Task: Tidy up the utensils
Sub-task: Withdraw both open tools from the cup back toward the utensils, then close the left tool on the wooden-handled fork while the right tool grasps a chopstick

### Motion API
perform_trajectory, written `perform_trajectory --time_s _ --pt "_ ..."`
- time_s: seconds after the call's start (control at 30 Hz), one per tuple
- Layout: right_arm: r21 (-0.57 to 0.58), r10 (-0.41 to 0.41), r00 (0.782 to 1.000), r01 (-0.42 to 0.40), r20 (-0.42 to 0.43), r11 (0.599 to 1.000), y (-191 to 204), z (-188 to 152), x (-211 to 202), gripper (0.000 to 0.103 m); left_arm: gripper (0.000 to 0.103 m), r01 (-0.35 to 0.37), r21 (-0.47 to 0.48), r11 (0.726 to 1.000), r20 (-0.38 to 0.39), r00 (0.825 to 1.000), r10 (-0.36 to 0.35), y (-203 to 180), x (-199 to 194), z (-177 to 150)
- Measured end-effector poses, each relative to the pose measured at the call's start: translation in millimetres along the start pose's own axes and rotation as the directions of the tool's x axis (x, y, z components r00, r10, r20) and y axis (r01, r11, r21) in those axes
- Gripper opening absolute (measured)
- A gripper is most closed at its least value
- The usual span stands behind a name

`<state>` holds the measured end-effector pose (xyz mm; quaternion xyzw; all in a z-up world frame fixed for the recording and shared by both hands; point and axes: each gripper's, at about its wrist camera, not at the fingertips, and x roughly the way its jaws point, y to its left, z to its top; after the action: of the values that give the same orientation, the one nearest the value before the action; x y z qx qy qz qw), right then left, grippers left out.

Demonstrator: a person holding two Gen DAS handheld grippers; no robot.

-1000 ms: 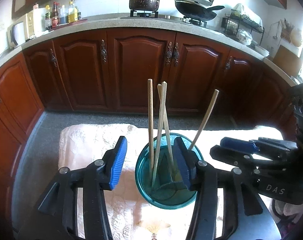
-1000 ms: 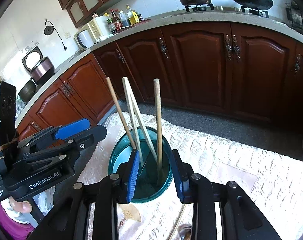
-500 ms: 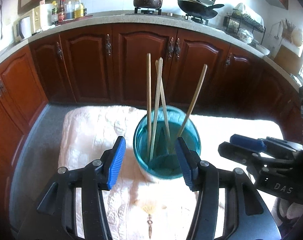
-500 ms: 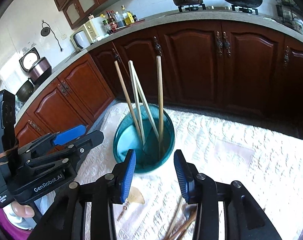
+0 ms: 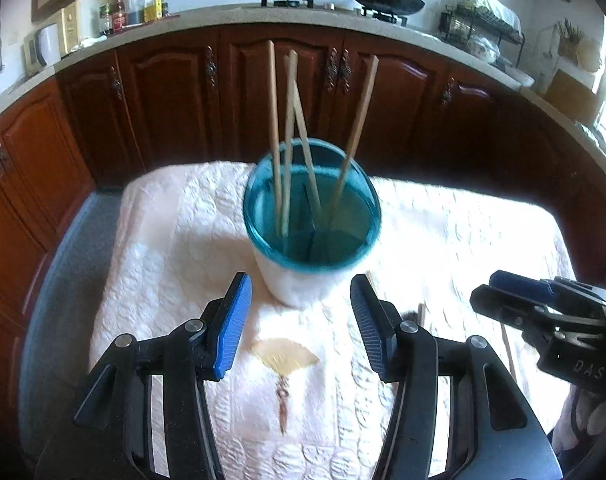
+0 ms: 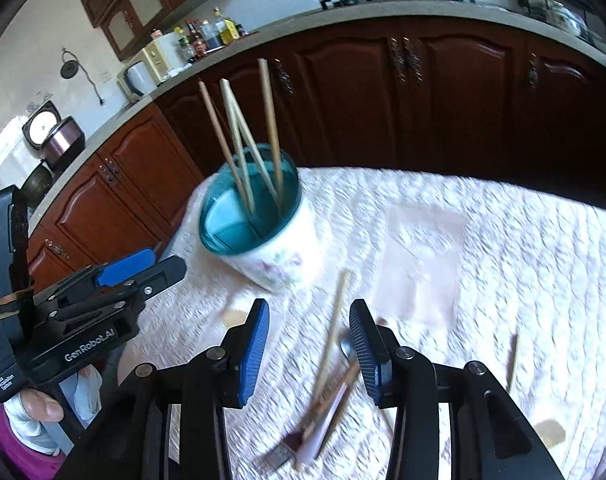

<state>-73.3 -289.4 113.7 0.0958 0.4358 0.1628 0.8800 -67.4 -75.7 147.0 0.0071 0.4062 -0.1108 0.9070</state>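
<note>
- Centrally, a white utensil holder (image 5: 303, 280) with a teal rim and a divided teal inside stands upright on a white quilted tablecloth (image 5: 175, 240); a faint floral print marks its wall in the right wrist view (image 6: 281, 264).
- Four wooden chopsticks (image 5: 291, 128) stand in the holder, leaning apart, their tops well above the rim.
- On the near side of the holder, the left gripper (image 5: 301, 320) hangs with its blue-padded jaws parted and nothing between them; the holder sits just beyond the fingertips, apart from them.
- To the right of the holder, the right gripper (image 6: 309, 338) has its jaws parted and bare; its pads touch nothing.
- Under that gap, near the holder's base, a loose chopstick (image 6: 335, 320) lies on the cloth, running toward a blurred heap of utensils (image 6: 319, 412) that includes a spoon (image 6: 346, 347).
- Farther right of the holder lies one more thin stick (image 6: 513, 360), well apart from the heap.
- A small fan-shaped ornament (image 5: 283, 356) lies flat on the cloth just in front of the holder.
- Behind the holder run dark wooden cabinets (image 5: 175, 92) under a stone counter.
</note>
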Motion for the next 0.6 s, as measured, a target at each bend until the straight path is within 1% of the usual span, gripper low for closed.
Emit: perform_trajectory --time_s 0.2,0.4,0.6 --pt "0.028 -0.048 0.999 0.048 -0.015 0.998 -21 -19 -7 0.04 0.051 0.041 0.003 0.999 -0.038 0.998 -0.041 -12 2 -20" --pt "0.039 -0.126 0.992 0.127 -0.015 0.991 -39 -35 -18 0.04 0.051 0.077 0.006 0.997 -0.081 0.994 -0.076 -23 8 -35" --pt "0.038 -0.185 0.983 0.186 -0.019 0.982 -54 -48 -26 0.04 0.051 0.085 0.01 0.996 -0.112 0.99 -0.084 -32 14 -45"
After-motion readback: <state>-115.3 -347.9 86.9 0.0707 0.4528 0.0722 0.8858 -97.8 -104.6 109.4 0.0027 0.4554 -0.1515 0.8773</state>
